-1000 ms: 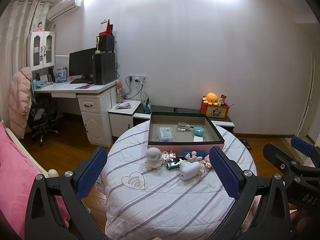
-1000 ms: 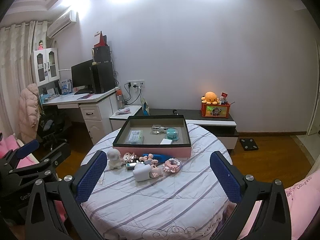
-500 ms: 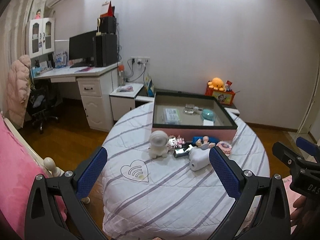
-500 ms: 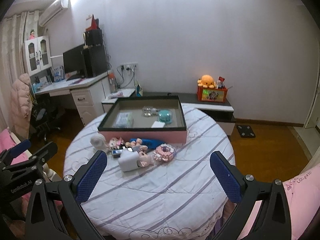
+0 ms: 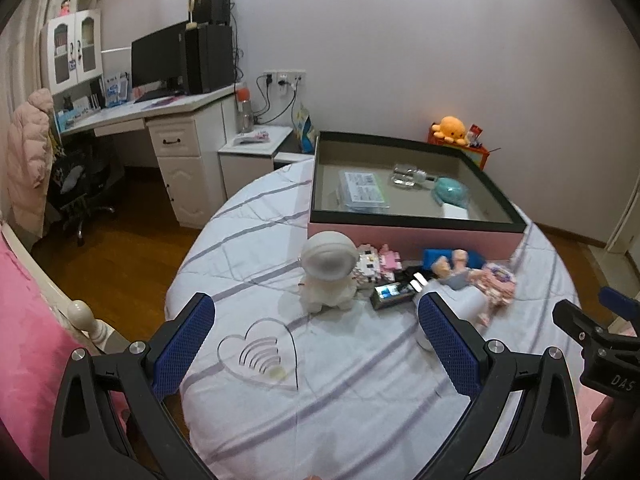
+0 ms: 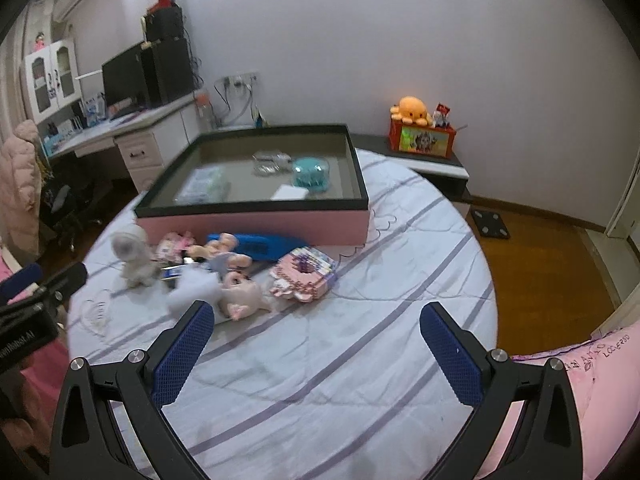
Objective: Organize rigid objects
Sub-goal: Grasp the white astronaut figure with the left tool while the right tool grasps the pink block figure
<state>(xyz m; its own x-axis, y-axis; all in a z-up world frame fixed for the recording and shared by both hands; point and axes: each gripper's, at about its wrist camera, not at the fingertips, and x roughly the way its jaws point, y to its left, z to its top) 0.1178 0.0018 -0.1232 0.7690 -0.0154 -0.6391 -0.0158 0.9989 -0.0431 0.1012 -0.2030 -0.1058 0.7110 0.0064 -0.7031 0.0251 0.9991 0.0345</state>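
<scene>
Striped round table [image 5: 360, 400] — toys beside pink box [image 6: 256, 226], both grippers agape.

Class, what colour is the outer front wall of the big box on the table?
Pink, under a black rim: the box shows it best in the right wrist view.

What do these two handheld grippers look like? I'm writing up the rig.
Both match: the left gripper and right gripper have black angular frames with triangular cut-outs and silver screws. Their jaws carry blue cross-hatched pads. White lettering marks each body, only partly readable. No cables or sleeves are visible.
</scene>
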